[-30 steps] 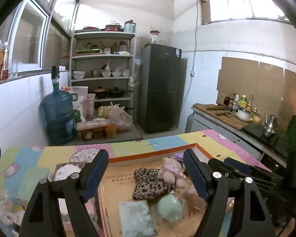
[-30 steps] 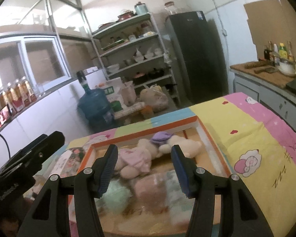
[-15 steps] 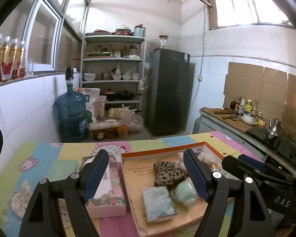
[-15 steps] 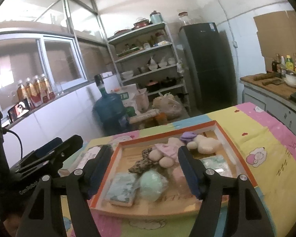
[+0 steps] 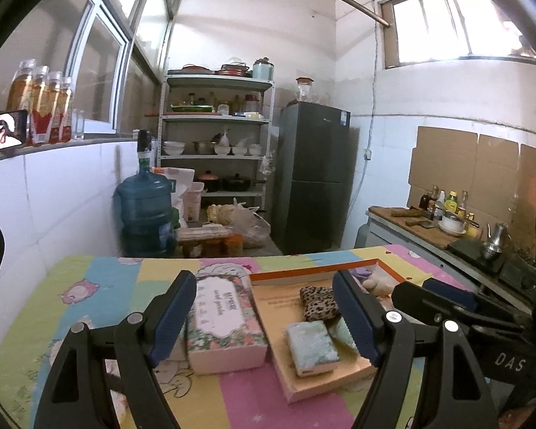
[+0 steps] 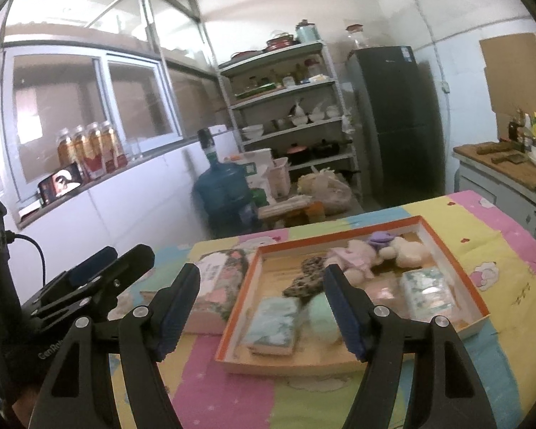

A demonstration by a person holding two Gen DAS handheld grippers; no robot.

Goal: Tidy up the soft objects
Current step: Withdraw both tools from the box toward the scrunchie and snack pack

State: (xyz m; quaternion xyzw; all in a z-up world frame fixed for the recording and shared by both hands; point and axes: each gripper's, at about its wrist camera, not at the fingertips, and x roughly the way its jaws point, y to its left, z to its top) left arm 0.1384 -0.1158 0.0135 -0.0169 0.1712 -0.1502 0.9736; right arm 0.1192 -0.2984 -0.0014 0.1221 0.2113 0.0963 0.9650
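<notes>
Soft stuff all sitting in the orange-rimmed tray (image 6: 443, 246) on the cartoon tablecloth (image 6: 500, 261): pink plush toy (image 6: 353, 257) and cream plush (image 6: 407, 248) at the far end, leopard-print piece (image 6: 305, 279) in the middle, mint sponge block (image 6: 271, 325) and a pale green round thing (image 6: 319, 316) up front, wrapped tissue pack (image 6: 427, 287) on the right. Probably a pinkish pouch next to that pack too, but too blurry to call. All light and squashy, nothing fragile, so best pinched across the fattest part; plastic wrap on the pack likely slippery, so grab it by the short sides. Floral tissue box (image 5: 225, 318) parked outside, just beside the tray's left wall, stiffer than the rest. Tray rim in the way of any low sideways approach, so better from above. Left gripper (image 5: 264, 316) spread wide, nothing in it. Right gripper (image 6: 259, 312) just been opening, also empty, hovering short of the tray's near edge.
</notes>
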